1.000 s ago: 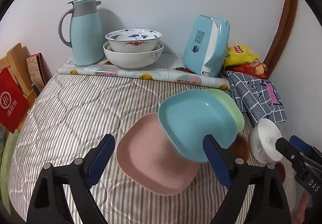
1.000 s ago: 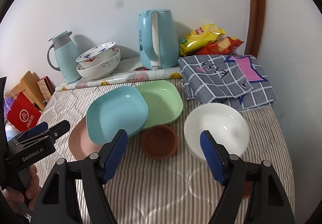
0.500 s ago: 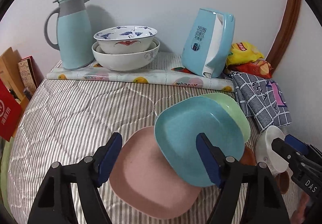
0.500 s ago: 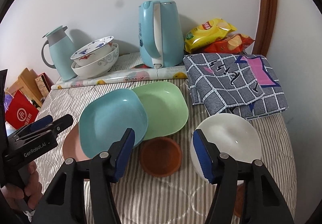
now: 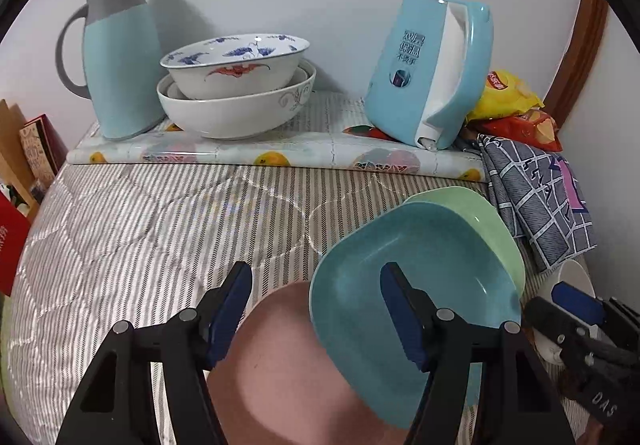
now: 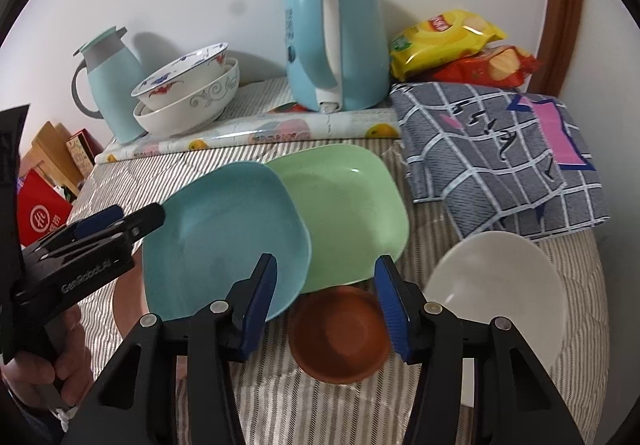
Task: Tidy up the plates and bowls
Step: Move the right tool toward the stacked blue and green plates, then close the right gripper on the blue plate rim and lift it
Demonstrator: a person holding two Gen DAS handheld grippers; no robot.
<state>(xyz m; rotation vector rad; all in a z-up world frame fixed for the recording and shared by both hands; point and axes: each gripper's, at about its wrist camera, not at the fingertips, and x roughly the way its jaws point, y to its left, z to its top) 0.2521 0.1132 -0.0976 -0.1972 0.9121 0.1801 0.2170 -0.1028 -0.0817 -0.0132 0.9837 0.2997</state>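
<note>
A blue plate (image 5: 420,265) leans across a pink plate (image 5: 280,373) and a green plate (image 5: 480,213) on the striped quilt. My left gripper (image 5: 316,305) hangs above the pink plate and the blue plate's left rim. Its jaws are closing and press on nothing. My right gripper (image 6: 326,305) hovers over a small brown bowl (image 6: 340,329); its jaws are closing too and touch nothing. A white bowl (image 6: 496,293) sits right of it. The blue plate (image 6: 224,233), green plate (image 6: 344,213) and left gripper (image 6: 136,215) show there too. Two patterned bowls (image 5: 236,85) are stacked at the back.
A teal thermos jug (image 5: 116,57) and a blue kettle (image 5: 432,69) stand on a fruit-print mat (image 5: 280,153) by the wall. Chip bags (image 6: 444,37) and a checked cloth (image 6: 500,149) lie at the right. Boxes (image 5: 24,165) sit off the left edge.
Both grippers have come forward and down toward the dishes, which now look larger. Both pairs of jaws have narrowed. No dish has moved.
</note>
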